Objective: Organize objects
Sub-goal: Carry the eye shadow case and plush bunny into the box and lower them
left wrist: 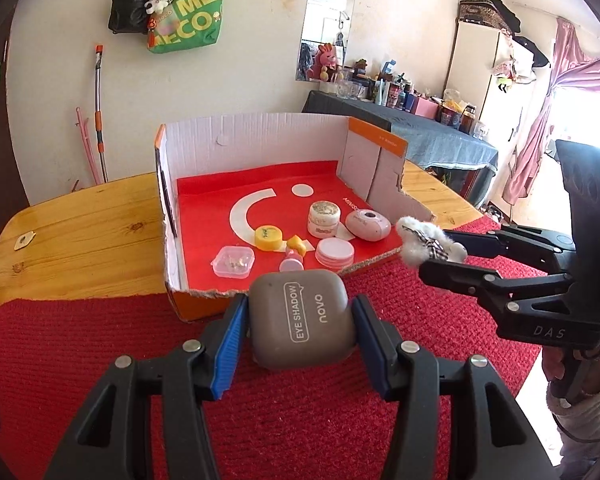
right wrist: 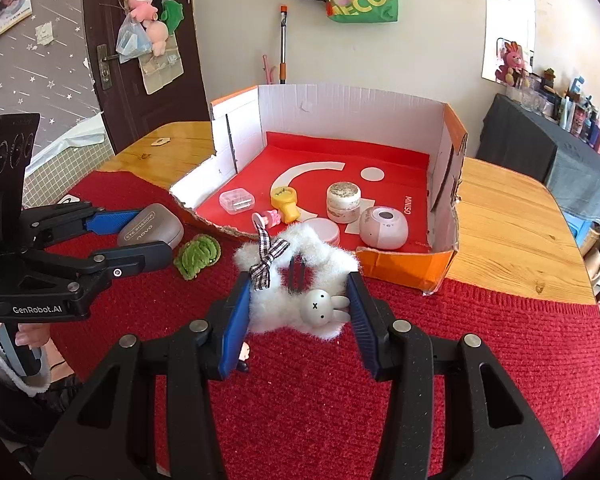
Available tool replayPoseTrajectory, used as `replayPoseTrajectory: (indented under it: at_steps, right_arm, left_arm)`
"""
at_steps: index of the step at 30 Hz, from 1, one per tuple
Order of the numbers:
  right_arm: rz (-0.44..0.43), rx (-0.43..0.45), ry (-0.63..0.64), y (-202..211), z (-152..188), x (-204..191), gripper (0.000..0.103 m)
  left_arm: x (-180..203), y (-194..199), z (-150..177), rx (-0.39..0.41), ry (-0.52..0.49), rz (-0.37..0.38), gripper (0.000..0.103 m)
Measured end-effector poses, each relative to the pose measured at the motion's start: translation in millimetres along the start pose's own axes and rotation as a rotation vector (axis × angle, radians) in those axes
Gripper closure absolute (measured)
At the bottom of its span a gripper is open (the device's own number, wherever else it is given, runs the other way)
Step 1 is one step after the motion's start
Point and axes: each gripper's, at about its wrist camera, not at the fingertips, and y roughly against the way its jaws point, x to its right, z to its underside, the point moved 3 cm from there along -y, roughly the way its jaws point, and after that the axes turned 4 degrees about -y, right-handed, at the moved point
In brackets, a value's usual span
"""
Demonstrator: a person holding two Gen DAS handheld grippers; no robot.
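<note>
My left gripper (left wrist: pixel 298 322) is shut on a grey eye shadow case (left wrist: pixel 300 316), held above the red mat just in front of the cardboard box (left wrist: pixel 260 136). My right gripper (right wrist: pixel 296 312) is shut on a fluffy white hair clip (right wrist: pixel 296 280) with a checked bow and a small rabbit face. In the left wrist view the hair clip (left wrist: pixel 424 240) hangs at the box's torn front right corner. The right wrist view shows the eye shadow case (right wrist: pixel 152 228) left of the box. Inside the box lie a clear small case (left wrist: pixel 233 262), a yellow pot (left wrist: pixel 268 237), a white jar (left wrist: pixel 323 219), a pink round device (left wrist: pixel 368 224) and a pink compact (left wrist: pixel 334 252).
A green fuzzy item (right wrist: pixel 198 256) lies on the red mat (right wrist: pixel 480 340) left of the hair clip. The mat covers the near part of a wooden table (right wrist: pixel 508 224). A person's hand (right wrist: pixel 32 338) grips the left gripper's handle. A cluttered dark side table (left wrist: pixel 420 128) stands behind.
</note>
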Motion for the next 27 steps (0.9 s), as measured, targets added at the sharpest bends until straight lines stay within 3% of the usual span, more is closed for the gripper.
replayPoseTrajectory:
  at_steps: [5, 12, 19, 27]
  right_arm:
    - [0.022, 0.004, 0.038, -17, -35, 4, 0.058]
    - [0.072, -0.057, 0.062, -65, -89, 20, 0.058]
    - [0.153, -0.151, 0.064, -113, -118, 37, 0.058]
    - [0.221, -0.272, 0.079, -158, -119, 48, 0.058]
  left_arm:
    - [-11, -22, -35, -0.009, -0.013, -0.021, 0.048]
    - [-35, -70, -77, -0.061, -0.008, -0.103, 0.048]
    - [-46, -112, -87, -0.145, 0.006, -0.144, 0.048]
    - [-51, -142, -84, -0.219, 0.029, -0.167, 0.048]
